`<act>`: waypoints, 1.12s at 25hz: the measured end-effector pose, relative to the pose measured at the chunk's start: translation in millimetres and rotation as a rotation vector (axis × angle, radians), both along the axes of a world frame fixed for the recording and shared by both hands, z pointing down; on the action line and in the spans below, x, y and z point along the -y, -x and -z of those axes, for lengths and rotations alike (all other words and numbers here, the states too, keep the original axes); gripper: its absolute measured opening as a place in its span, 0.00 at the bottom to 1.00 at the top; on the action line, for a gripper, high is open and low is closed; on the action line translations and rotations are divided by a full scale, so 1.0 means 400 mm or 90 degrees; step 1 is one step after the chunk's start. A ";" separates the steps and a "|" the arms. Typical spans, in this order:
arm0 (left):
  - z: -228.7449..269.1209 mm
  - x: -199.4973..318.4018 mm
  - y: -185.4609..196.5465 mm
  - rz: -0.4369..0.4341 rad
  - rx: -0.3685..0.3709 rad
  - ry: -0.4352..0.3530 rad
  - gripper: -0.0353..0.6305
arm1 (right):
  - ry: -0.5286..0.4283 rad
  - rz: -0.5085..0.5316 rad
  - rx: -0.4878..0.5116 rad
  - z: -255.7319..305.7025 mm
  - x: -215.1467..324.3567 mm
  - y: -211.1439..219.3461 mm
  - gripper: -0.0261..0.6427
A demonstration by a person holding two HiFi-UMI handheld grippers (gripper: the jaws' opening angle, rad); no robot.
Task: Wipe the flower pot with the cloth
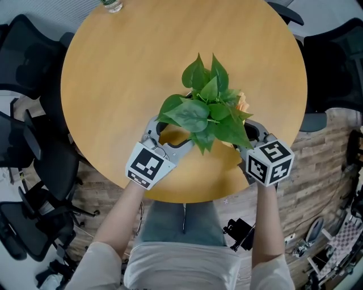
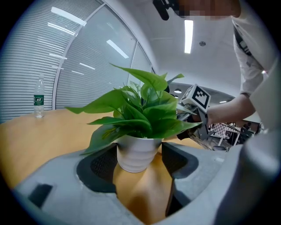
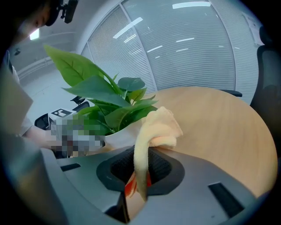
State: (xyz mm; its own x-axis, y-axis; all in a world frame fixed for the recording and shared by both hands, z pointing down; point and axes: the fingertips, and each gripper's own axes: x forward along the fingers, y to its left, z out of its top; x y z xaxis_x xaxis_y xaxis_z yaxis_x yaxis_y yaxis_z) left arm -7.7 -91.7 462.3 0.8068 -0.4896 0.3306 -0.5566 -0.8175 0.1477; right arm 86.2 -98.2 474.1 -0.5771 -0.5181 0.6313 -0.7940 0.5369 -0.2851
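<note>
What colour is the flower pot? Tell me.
The flower pot is white, clearest in the left gripper view.

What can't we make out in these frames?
White ribbed flower pot: head view, hidden under green leaves.
Clear plastic bottle: head view, cut by top edge; left gripper view, label too small.
Pale yellow cloth: right gripper view, its contact with the pot hidden behind it.

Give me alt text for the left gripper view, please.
A white pot of green leaves stands on a wooden table between the left gripper's open fingers. A bottle stands far behind, at left.
</note>
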 end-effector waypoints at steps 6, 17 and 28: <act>0.003 0.001 -0.002 -0.001 -0.006 0.003 0.53 | -0.018 0.067 -0.043 0.005 0.023 0.038 0.12; 0.000 0.001 -0.002 0.012 -0.005 0.007 0.52 | -0.029 0.097 -0.075 0.002 -0.006 0.044 0.12; -0.004 0.002 -0.021 0.074 -0.002 0.017 0.52 | -0.029 0.108 -0.077 -0.003 -0.044 0.056 0.12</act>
